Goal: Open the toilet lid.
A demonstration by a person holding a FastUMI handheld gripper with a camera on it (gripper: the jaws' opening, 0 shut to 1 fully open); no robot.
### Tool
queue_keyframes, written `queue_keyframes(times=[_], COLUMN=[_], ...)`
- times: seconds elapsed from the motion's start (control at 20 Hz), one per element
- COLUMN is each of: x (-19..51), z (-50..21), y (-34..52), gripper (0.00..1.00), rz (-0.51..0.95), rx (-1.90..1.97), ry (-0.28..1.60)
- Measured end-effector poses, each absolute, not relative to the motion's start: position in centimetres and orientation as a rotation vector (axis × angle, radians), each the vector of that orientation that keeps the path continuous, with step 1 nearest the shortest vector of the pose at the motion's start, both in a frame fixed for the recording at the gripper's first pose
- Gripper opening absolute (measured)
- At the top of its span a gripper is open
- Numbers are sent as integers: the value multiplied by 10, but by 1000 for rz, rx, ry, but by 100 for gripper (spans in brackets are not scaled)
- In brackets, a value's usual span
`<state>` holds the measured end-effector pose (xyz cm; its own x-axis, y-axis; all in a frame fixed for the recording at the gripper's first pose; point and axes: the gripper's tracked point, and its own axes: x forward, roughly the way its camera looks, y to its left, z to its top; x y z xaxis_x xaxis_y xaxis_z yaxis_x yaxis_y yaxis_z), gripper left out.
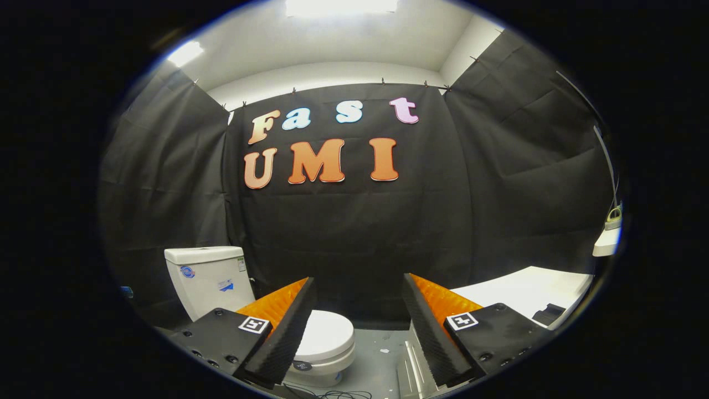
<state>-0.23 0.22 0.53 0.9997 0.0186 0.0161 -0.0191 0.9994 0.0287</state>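
Below spread fingers (359,327): smooth oval lid (328,337), closed.

The toilet (324,346) sits at lower left of the picture, its closed lid (327,335) lying flat on the bowl, partly behind the left finger. The tank (207,277) stands behind the bowl, further left, against the booth's wall. The gripper (357,327) is at bottom centre, fingers spread wide with bare floor (382,354) between them. A table (526,291) lies at lower right, beyond the right finger.
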Motion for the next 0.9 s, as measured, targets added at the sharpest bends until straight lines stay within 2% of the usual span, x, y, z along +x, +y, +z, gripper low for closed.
queue_keyframes(times=[0.6, 0.9], x=[4, 29], z=[9, -21], y=[28, 81], gripper=[100, 98], rz=[37, 56], rx=[40, 256], ry=[-29, 14])
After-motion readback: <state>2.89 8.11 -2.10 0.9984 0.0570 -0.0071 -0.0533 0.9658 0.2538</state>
